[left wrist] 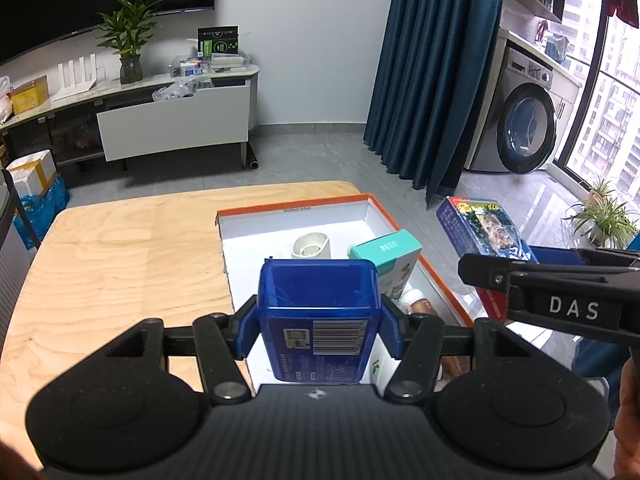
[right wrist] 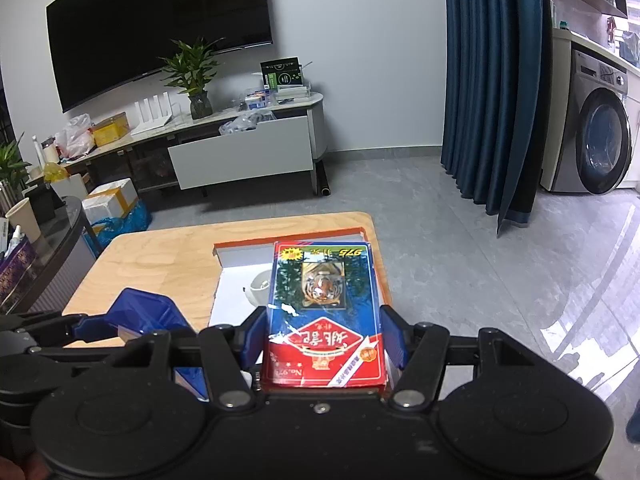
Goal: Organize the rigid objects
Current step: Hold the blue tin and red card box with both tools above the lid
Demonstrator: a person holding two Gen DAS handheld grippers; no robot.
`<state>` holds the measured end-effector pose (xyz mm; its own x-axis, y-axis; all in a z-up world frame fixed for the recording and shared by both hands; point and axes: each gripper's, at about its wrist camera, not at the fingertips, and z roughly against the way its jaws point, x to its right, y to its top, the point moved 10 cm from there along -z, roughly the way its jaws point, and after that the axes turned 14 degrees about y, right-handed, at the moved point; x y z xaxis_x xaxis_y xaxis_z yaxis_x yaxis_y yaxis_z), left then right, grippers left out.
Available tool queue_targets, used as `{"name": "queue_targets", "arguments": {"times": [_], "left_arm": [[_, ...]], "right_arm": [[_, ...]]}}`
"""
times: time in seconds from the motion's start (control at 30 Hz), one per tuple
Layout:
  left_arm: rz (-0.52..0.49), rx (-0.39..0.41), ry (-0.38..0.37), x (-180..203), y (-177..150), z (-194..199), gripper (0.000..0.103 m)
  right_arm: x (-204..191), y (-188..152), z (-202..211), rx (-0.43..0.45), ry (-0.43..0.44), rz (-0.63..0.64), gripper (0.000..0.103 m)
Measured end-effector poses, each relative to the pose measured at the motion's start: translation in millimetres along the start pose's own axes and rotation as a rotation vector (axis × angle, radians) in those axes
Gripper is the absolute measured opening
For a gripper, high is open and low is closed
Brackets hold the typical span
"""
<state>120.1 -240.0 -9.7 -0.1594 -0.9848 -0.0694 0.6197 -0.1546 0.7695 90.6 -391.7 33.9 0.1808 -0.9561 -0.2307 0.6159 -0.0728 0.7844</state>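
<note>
On the left, bare wooden table point(left wrist: 120, 248) stretches out pale and grained. Next along, the left gripper point(left wrist: 318, 320) has its jaws closed partway onto a blue plastic box point(left wrist: 318, 312), the blue pads pressed flat against its two sides. The box is lidless at its far end, with a barcode label facing up, and it hangs above the near part of an orange-edged white tray point(left wrist: 376, 210) that sits on the table's right half.

Inside the tray, towards the back, a small white cup-like holder point(left wrist: 311, 245) stands, and just to its right a teal and white carton point(left wrist: 386, 254) leans tilted. Something pale lies in the tray's near right part, too hidden to name.

Further right, the right gripper point(right wrist: 322, 344) is likewise clamped, about half spread, on a red and blue card pack point(right wrist: 324, 312) with a tiger picture on top. The pack is held flat over the tray's right edge, clear of the things below. At the far right a hand point(left wrist: 628, 420) shows at the picture's edge.
</note>
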Motion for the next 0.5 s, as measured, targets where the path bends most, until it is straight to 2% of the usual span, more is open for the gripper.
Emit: {"name": "queue_targets", "arguments": {"times": [0.5], "left_arm": [[0.009,-0.017,0.022,4.7,-9.5,-1.4,0.06]], "right_arm": [[-3.7,-7.3,-7.4,-0.026,-0.006,0.03,0.071]]}}
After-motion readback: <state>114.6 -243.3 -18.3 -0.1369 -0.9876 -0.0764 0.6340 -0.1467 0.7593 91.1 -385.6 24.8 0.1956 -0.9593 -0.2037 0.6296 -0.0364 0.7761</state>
